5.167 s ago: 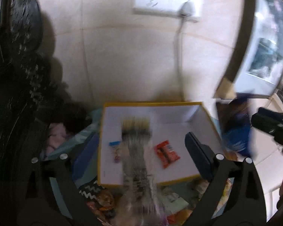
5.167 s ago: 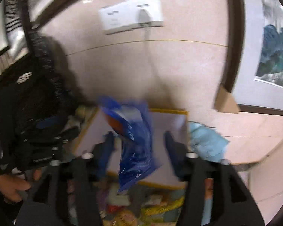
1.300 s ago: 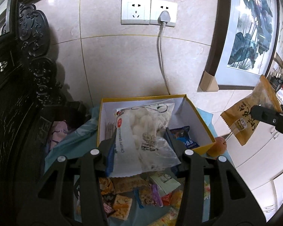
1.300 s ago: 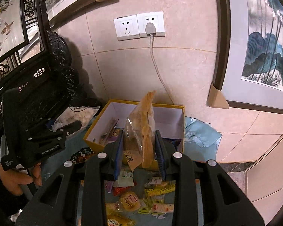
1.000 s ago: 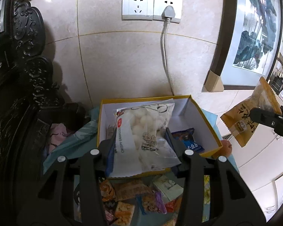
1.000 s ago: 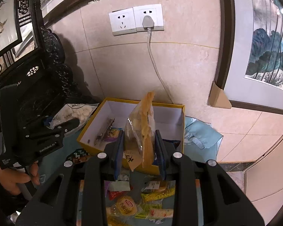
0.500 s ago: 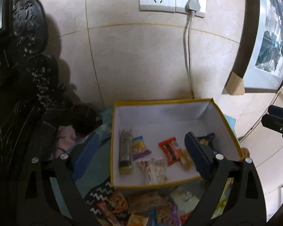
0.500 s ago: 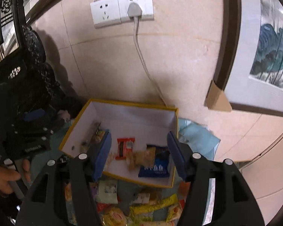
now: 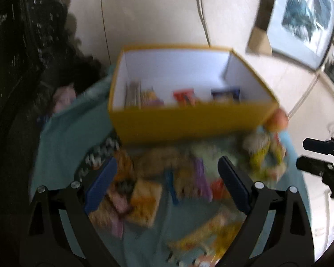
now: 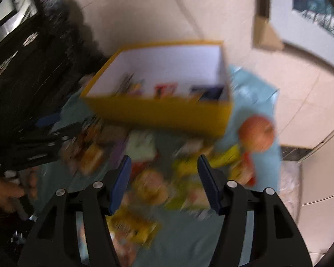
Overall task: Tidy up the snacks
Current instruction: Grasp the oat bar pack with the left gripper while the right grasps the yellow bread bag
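A yellow box (image 9: 189, 120) with a white inside stands at the back of the table and holds several small snack packets (image 9: 184, 96); it also shows in the right wrist view (image 10: 162, 111). Loose snack packets (image 9: 144, 198) lie scattered in front of it on a teal cloth, also in the right wrist view (image 10: 149, 184). My left gripper (image 9: 167, 178) is open and empty above the loose packets. My right gripper (image 10: 162, 175) is open and empty above the pile. Both views are motion-blurred.
An orange round fruit (image 10: 256, 133) lies right of the box. A dark carved wooden chair (image 9: 22, 55) stands at the left. A tiled wall with a cable (image 9: 200, 11) is behind the box. The other gripper shows at the right edge (image 9: 322, 160).
Both grippers let go of their bags over the box, opened, and have now dropped down and back toward the loose packets in front of the box.
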Available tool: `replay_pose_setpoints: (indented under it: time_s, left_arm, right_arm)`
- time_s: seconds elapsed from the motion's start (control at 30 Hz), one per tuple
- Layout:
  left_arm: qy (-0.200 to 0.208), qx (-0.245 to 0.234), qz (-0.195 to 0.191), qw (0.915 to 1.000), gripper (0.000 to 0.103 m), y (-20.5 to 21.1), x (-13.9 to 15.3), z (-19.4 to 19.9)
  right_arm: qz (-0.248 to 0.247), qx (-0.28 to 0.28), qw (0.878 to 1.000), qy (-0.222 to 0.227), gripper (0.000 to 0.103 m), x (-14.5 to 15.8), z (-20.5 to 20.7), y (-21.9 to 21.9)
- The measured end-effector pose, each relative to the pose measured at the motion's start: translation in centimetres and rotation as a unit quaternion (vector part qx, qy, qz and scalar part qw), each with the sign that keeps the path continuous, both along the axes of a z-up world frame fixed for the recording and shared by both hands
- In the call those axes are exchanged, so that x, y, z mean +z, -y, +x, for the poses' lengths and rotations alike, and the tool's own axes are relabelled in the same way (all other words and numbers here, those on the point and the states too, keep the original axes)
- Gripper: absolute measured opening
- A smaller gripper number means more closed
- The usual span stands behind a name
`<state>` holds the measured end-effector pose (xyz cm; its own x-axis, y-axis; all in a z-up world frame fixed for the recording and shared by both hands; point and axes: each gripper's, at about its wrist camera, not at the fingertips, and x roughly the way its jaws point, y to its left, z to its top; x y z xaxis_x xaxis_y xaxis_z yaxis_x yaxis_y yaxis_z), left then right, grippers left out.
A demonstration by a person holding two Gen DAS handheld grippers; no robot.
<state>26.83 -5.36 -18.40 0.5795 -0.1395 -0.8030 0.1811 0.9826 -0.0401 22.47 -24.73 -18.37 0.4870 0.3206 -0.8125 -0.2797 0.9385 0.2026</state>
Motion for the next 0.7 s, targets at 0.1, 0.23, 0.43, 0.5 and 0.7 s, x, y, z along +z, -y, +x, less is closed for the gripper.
replay_pose_setpoints:
  time_s: [0.1, 0.23, 0.43, 0.5, 0.7]
  left_arm:
    - [-0.022, -0.008, 0.005, 0.9997, 0.093, -0.3, -2.2, -2.0]
    - [-0.048, -0.022, 0.016, 0.9985, 0.093, -0.3, -4.7, -4.2]
    - [-0.067, -0.052, 0.061, 0.9945, 0.093, 0.4, -7.3, -6.6]
    - [-0.076, -0.056, 0.072, 0.9929, 0.093, 0.5, -7.9, -6.9]
    - [-0.092, -0.065, 0.083, 0.9902, 0.093, 1.0, -9.2, -7.4]
  right_arm:
    - [-0.018, 0.054, 0.998, -0.011, 0.062, -1.9, -2.4, -2.1]
    - [-0.041, 0.121, 0.992, -0.018, 0.062, -4.2, -5.3, -4.8]
    - [-0.096, 0.2, 0.975, 0.0, 0.062, -7.0, -7.6, -7.5]
    - [-0.133, 0.234, 0.963, 0.024, 0.062, -8.1, -8.2, -8.6]
    - [-0.196, 0.271, 0.942, 0.033, 0.063, -11.2, -8.0, -10.4]
